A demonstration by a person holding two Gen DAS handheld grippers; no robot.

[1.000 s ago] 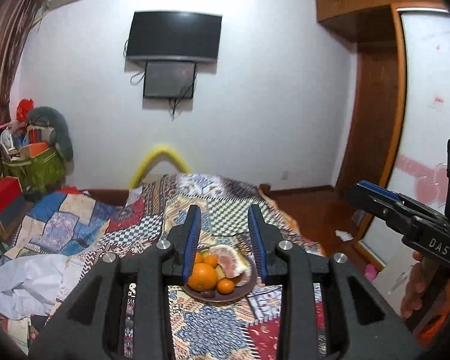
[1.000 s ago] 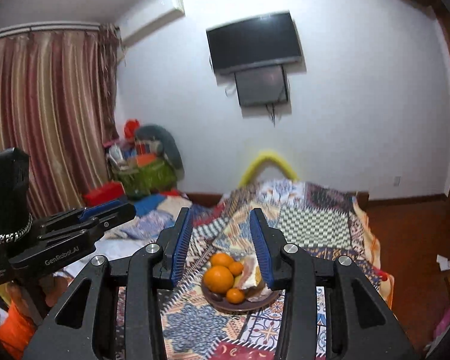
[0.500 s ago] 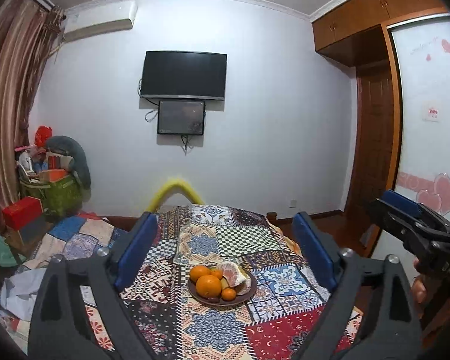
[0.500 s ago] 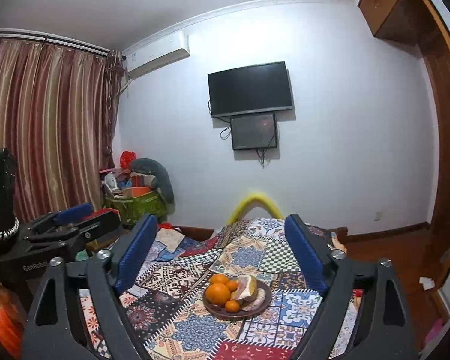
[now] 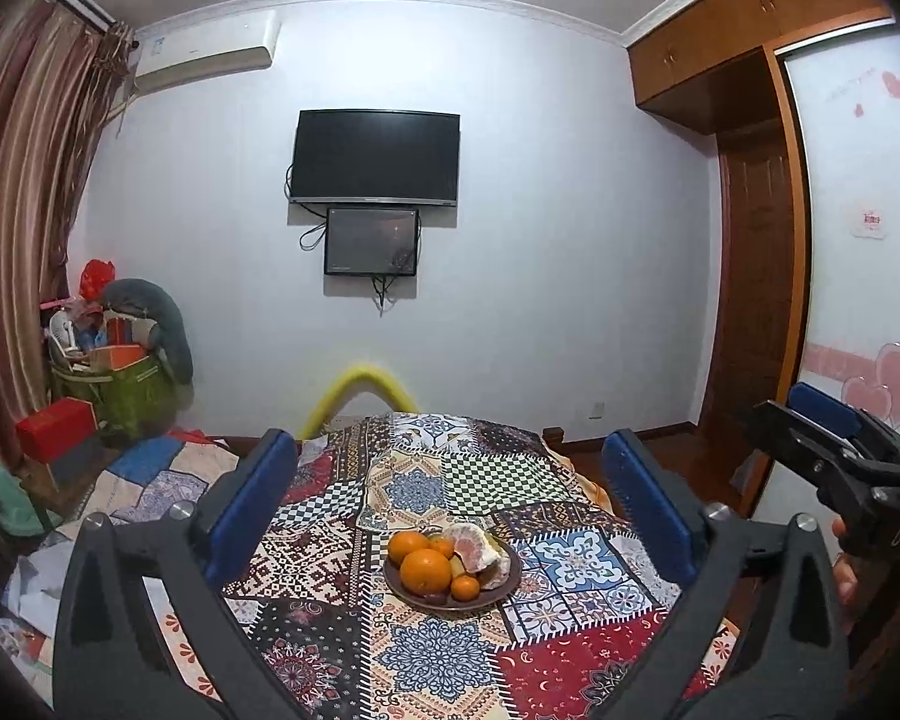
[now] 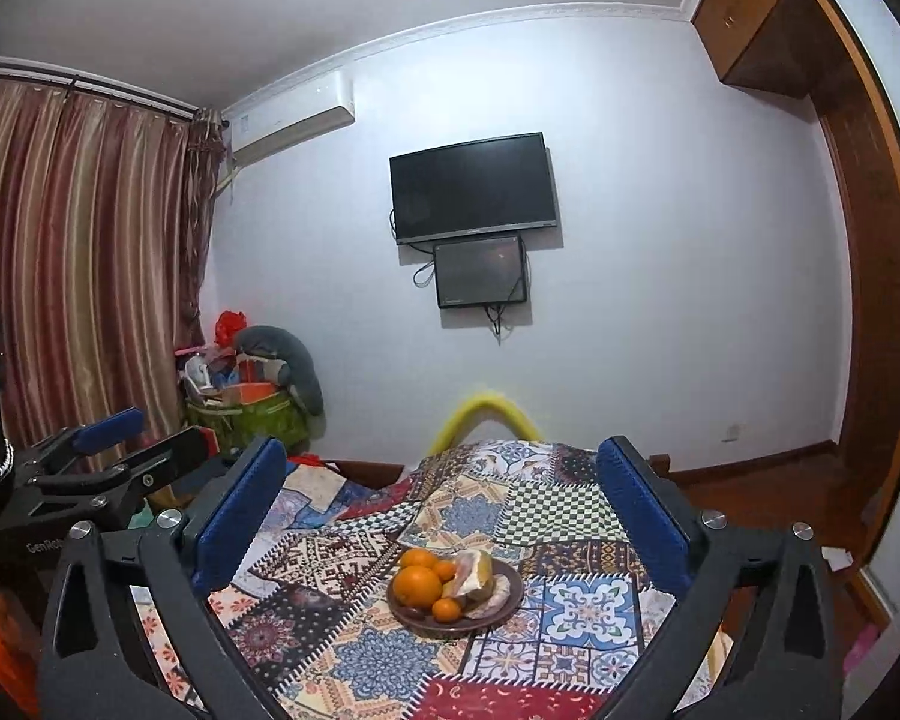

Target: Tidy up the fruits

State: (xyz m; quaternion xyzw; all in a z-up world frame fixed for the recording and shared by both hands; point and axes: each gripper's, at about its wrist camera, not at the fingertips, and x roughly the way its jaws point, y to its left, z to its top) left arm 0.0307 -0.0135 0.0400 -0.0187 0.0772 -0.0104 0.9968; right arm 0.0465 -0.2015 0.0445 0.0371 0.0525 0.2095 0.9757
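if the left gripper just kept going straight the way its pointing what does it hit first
Probably nothing soon: the left gripper, fingers opening and empty, aims over the plate of fruit toward the far wall. Depth is unclear; it might dip to the patchwork cloth.

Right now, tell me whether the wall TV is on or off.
Off, as far as the pictures show: the TV has a uniformly dark screen in both wrist views, and the smaller screen beneath it is dark too.

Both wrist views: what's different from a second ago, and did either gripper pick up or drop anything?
Both the left gripper and the right gripper have drawn back from the plate and tipped up a little. Their fingers are opening wide, with nothing between them. Nothing was picked up or dropped. The oranges and the peeled fruit lie on the plate as before.
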